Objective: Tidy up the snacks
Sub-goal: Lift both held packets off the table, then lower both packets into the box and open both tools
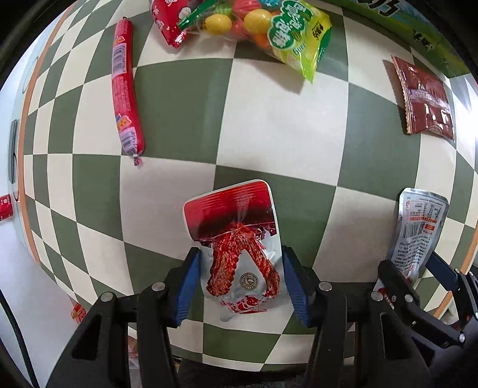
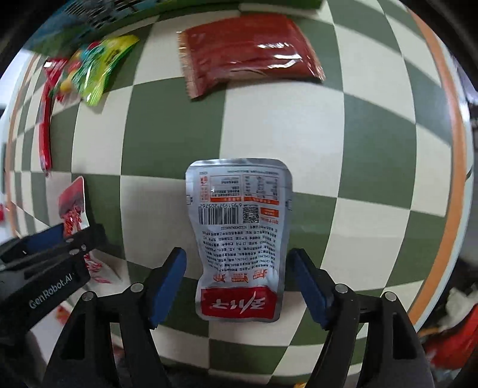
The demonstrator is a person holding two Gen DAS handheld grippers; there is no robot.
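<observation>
Left gripper [image 1: 239, 286] brackets a glossy red-and-silver foil snack pouch [image 1: 236, 238], blue pads touching its edges. Right gripper [image 2: 237, 289] stands spread around a crinkled silver pouch [image 2: 237, 235] without touching. A clear candy bag [image 1: 269, 27] of round sweets lies at twelve o'clock on the checkered cloth [image 1: 283, 125].

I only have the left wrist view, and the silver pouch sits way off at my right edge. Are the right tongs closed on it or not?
Observer: No. The right tongs are open, and checkered cloth shows on both sides of the silver pouch.
Operator: Which face of it is up?
Observer: The printed back. A barcode runs across its middle.
Operator: What's at the end nearest the tongs?
Observer: A red band with white characters, lying between the two fingers.
</observation>
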